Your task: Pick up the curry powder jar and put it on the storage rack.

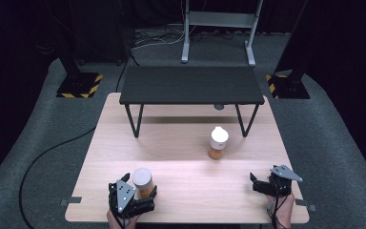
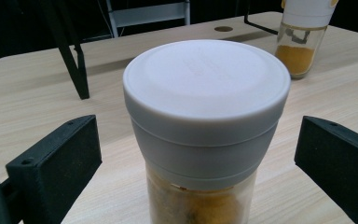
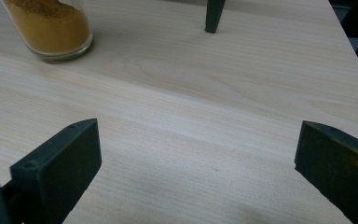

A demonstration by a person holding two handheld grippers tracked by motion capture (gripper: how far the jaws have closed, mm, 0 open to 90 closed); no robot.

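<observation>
Jar [image 2: 205,126] stands untouched between the left tool's [image 2: 198,158] wide-apart jaws.

Pale wooden tabletop [image 1: 181,191], bearing two white-lidded jars of orange powder: one [image 1: 143,182] near the front left edge, another [image 1: 218,143] right of centre; a low black stand [image 1: 190,85] at the back.

Bright overhead light, dark surround, soft shadows, slight blur
</observation>
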